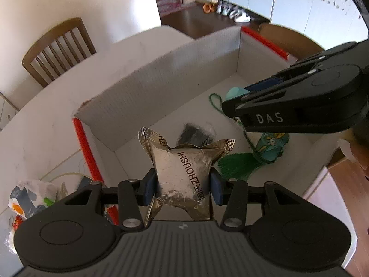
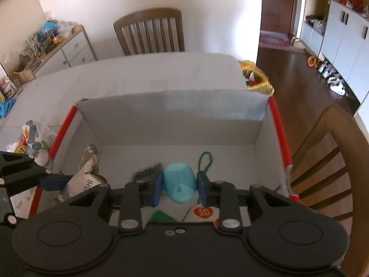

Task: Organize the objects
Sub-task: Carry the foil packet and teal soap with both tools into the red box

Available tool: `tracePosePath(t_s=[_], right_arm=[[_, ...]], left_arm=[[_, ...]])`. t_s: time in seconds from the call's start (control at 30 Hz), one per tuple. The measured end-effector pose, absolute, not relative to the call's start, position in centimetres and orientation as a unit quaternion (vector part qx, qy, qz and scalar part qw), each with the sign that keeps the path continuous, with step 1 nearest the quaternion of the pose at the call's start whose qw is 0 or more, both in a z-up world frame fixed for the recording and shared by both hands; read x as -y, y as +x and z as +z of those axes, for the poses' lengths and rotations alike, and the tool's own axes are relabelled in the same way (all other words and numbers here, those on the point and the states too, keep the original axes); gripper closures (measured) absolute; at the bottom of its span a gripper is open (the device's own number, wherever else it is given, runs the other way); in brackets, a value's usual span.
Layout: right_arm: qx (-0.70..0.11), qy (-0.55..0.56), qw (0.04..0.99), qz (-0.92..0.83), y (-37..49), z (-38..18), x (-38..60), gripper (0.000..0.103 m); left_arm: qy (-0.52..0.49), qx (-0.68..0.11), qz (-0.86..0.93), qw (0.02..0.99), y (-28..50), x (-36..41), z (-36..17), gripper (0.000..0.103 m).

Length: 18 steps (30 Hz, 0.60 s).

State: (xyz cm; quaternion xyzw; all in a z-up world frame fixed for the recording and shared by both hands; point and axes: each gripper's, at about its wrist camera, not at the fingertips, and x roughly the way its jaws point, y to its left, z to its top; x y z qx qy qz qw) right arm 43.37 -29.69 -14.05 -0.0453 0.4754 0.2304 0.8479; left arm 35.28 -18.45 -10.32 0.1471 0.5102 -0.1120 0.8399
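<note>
My left gripper (image 1: pixel 183 185) is shut on a silver foil packet (image 1: pixel 184 173) and holds it over the near left part of a white cardboard box (image 1: pixel 161 85) with red edges. My right gripper (image 2: pixel 179 185) is shut on a small turquoise cup-shaped object (image 2: pixel 179 183) and holds it above the box's middle; it shows in the left wrist view (image 1: pixel 239 92) too. On the box floor lie a green tassel charm with a cord (image 1: pixel 239 164), a teal ornament (image 1: pixel 272 145) and a dark grey fuzzy thing (image 1: pixel 196 133). The foil packet also shows in the right wrist view (image 2: pixel 85 180).
The box (image 2: pixel 170 113) stands on a white table (image 2: pixel 138 73). A crumpled plastic bag with small items (image 1: pixel 30 196) lies left of the box. Wooden chairs (image 2: pixel 150 32) stand at the far side and at the right (image 2: pixel 327 152). A yellow bag (image 2: pixel 256 78) hangs past the table's far right corner.
</note>
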Motion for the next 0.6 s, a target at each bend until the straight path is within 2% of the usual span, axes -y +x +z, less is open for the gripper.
tracePosePath(t_s=[0.23,0.6], right_arm=[[-0.524,-0.049,0.823,0.213,45.3,-16.3,29.2,0.074],[-0.557,-0.063,0.802,0.208,45.1,-18.2,28.4,0.073]], left_arm=[[0.153,-0.544,-0.108,0.818,36.8,19.0,-12.6,0.056],[0.150,-0.580,-0.109,0.793,37.9,18.8,-15.0,0.056]])
